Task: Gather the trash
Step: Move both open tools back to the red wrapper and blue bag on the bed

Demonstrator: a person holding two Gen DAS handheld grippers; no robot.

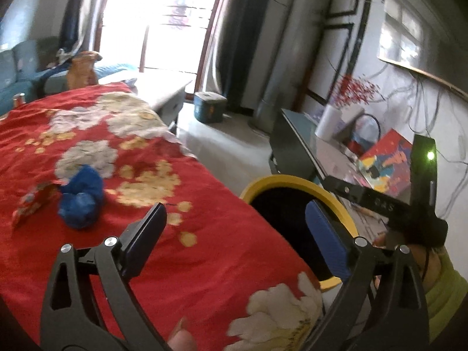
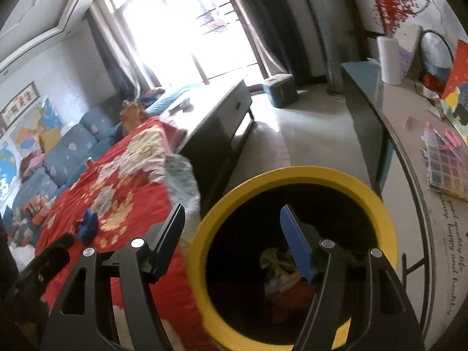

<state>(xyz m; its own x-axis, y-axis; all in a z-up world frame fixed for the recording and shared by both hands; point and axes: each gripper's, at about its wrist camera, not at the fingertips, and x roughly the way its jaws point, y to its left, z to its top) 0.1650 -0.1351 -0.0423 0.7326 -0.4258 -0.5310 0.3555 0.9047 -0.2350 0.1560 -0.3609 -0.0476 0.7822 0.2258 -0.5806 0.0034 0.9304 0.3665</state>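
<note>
A crumpled blue wad of trash (image 1: 81, 199) lies on the red flowered cloth (image 1: 181, 251), with a torn red scrap (image 1: 35, 201) to its left. It also shows small in the right wrist view (image 2: 87, 226). A yellow-rimmed black bin (image 2: 292, 175) stands beside the cloth's right edge, with crumpled wrappers (image 2: 280, 269) inside. My left gripper (image 1: 237, 228) is open and empty above the cloth's edge, right of the blue wad. My right gripper (image 2: 232, 228) is open and empty over the bin's mouth. The right gripper's body (image 1: 380, 201) shows past the bin in the left wrist view.
A long sideboard (image 2: 409, 158) on the right carries a paper roll (image 2: 389, 61), a colour palette (image 2: 447, 172) and a red box (image 1: 386, 161). A dark low table (image 2: 216, 122), a teal box (image 2: 279, 90) on the floor and a blue sofa (image 2: 67, 152) stand beyond.
</note>
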